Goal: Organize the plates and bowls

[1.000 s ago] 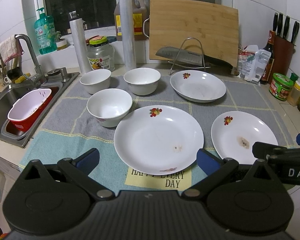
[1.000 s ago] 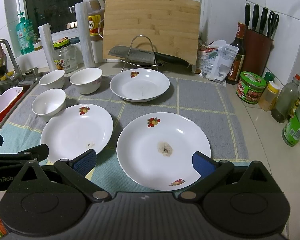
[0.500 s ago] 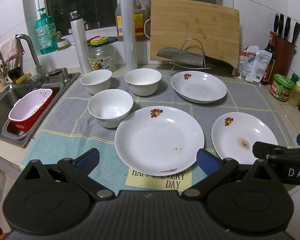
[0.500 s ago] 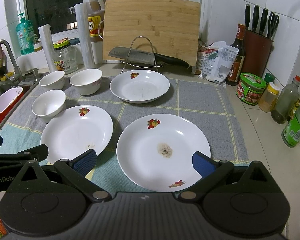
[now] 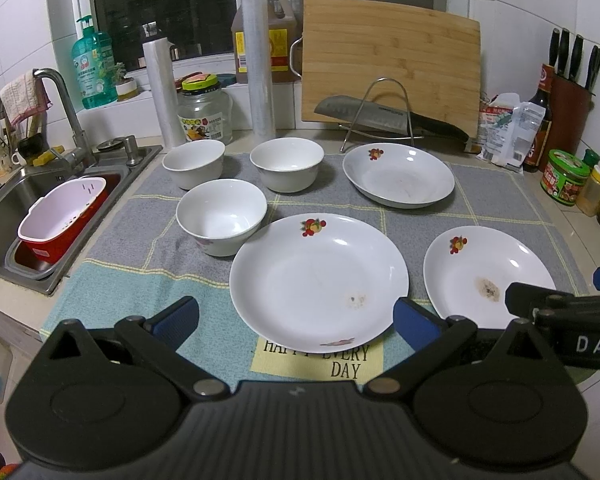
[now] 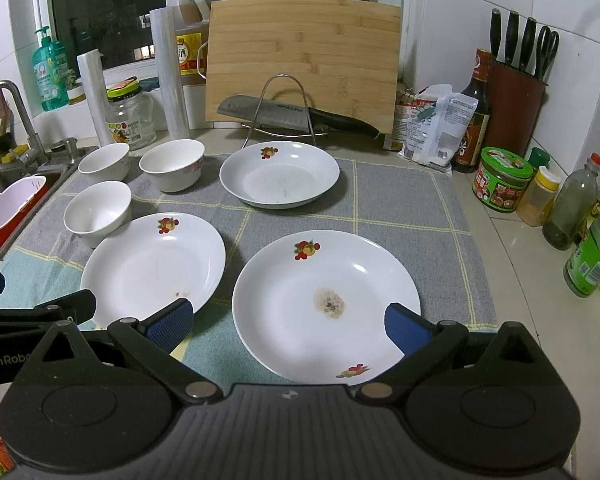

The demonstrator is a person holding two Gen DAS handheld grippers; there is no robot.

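Nothing has shifted; I hold both the left gripper point(image 5: 296, 314) and right gripper point(image 6: 288, 322) wide open, empty, above the grey mat point(image 6: 400, 196) on the tiled kitchen counter point(image 6: 540, 304).

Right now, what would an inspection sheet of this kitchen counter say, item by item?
Surface: grey checked mat on the counter, beside a sink.
Job's things: three plates, two stained; three bowls, all apart.
Clutter: cutting board, knife on a wire rack, oil jugs, jars, bottles, knife block.
Grippers: left gripper and right gripper open, holding nothing.
Cables: nothing seen.
Surroundings: tiled walls, dark window.
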